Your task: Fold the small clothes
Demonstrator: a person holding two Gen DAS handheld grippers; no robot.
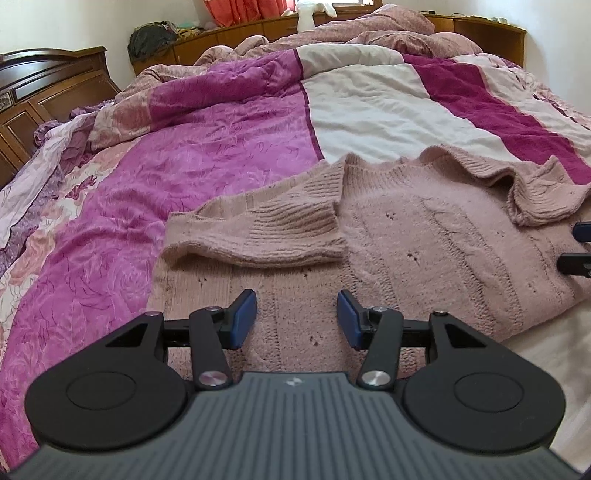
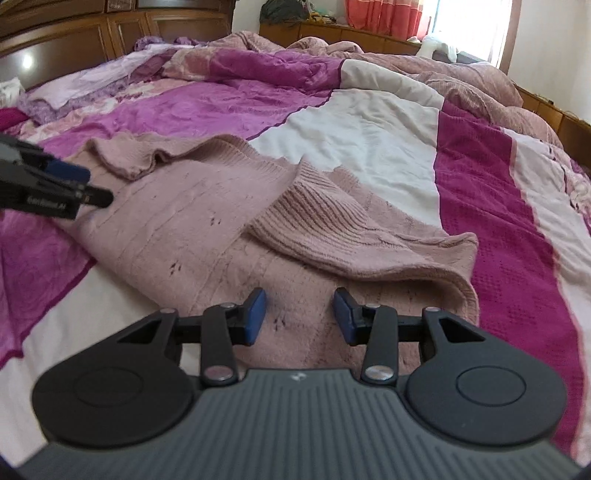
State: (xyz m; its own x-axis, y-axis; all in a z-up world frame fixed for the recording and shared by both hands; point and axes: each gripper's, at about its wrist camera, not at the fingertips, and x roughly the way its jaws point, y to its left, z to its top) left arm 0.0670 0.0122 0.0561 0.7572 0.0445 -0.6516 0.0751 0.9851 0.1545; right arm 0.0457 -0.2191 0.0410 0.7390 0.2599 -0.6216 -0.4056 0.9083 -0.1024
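place: home bedroom | bed: wide, under a rumpled quilt [image 1: 229, 147] in magenta, pink and white panels | headboard [image 2: 110, 29]: carved dark wood | far wall: low wooden cabinets [image 1: 236, 33] with a dark bag [image 1: 151, 37] on top | window: orange-red curtains [image 2: 384, 13], daylight coming in

Big bed [image 1: 221, 155] with a rumpled magenta, pink and cream quilt [image 2: 369, 122]. Dark wooden headboard [image 1: 55, 81], low wood cabinets [image 1: 240, 33] along the white wall, orange curtains [image 2: 384, 13], and bright daylight coming through the window [image 2: 472, 26].
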